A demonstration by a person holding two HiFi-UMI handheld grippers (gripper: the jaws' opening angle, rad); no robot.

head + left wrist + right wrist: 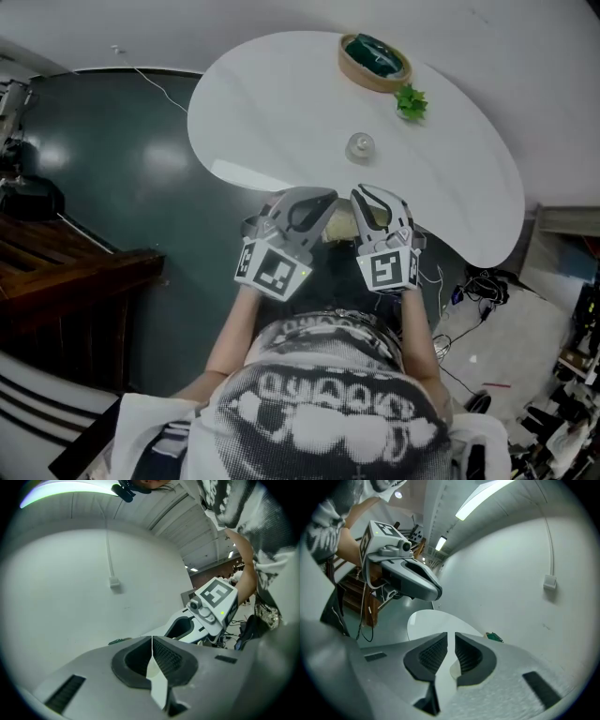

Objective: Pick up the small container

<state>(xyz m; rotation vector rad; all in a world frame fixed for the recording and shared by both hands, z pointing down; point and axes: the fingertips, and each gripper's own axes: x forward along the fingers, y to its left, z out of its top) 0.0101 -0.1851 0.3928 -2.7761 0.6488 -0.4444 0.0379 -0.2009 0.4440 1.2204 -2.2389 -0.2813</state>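
Observation:
The small container [360, 146], clear and round, stands near the middle of the white oval table [281, 103]. Both grippers hover side by side over the table's near edge, well short of the container. My left gripper [305, 202] has its jaws closed together with nothing between them; in the left gripper view the left gripper [152, 641] points over the table toward a pale wall. My right gripper [370, 199] stands just right of it. In the right gripper view a narrow gap shows between the right gripper's [451, 639] pads, and nothing is in it. Neither gripper view shows the container.
A wooden bowl [375, 62] with dark green contents sits at the table's far edge, a small green plant [411, 100] beside it. A dark wooden bench [66, 272] stands at the left. Cables and clutter [487, 286] lie on the floor at the right.

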